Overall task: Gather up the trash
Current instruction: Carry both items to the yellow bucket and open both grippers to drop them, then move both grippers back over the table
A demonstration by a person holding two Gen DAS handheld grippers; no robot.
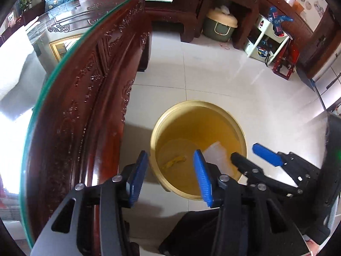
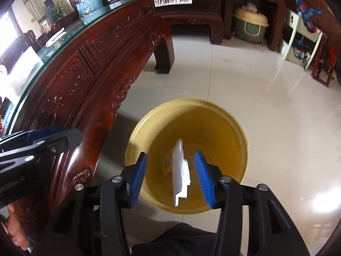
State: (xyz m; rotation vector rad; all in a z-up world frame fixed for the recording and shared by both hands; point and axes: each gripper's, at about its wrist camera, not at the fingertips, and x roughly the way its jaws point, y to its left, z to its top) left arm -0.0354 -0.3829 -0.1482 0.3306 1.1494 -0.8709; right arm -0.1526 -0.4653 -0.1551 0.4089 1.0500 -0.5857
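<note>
both tongs hung over the yellow bin [image 2: 223, 115]. the right tongs [image 2: 171, 176] stood apart around a blurred white scrap [image 2: 180, 175], seemingly touching neither pad. the left tongs [image 1: 170, 178] stood apart, empty.

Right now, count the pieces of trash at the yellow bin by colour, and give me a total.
White: 1, the white piece falling between the open right gripper jaws over the yellow bin.
Yellow: 1, the yellow scrap on the bin's bottom.
Total: 2
</note>
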